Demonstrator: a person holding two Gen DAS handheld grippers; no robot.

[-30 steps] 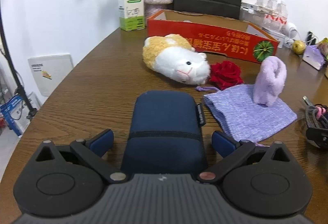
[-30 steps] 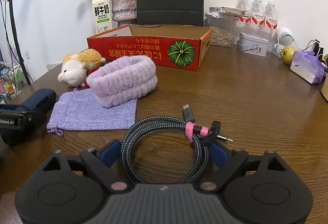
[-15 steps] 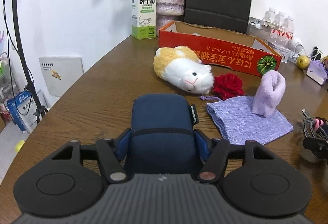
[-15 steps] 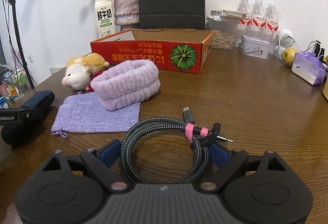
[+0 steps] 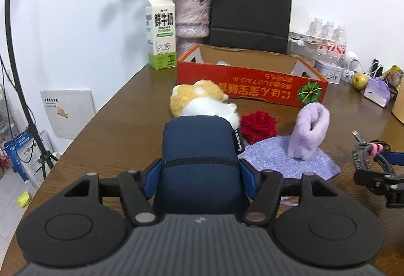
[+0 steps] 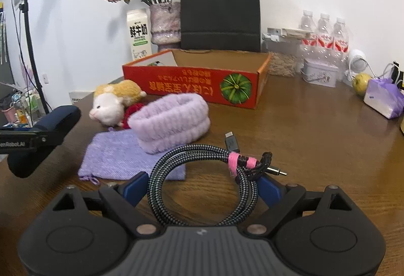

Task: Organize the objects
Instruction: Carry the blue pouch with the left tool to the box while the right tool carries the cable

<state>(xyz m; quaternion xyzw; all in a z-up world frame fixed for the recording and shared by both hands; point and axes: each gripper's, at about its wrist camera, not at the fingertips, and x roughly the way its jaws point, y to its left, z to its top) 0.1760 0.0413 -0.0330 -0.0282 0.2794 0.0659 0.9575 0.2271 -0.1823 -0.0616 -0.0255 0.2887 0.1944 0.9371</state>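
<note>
Blue pouch (image 5: 200, 152), squeezed tight in our left gripper (image 5: 200, 175), just came up off the table (image 5: 121, 112), and our right gripper (image 6: 202, 185) now hugs the cable (image 6: 202, 175), both ready for the far orange box (image 5: 252, 84).

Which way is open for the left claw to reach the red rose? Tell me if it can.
Probably not yet. The left claw is shut on the navy case, so it has no free grip. Otherwise the red rose lies just ahead to its right, beside the plush hamster.

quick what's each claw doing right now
Left claw: shut on the blue case.
Right claw: shut on the coiled cable.
</note>
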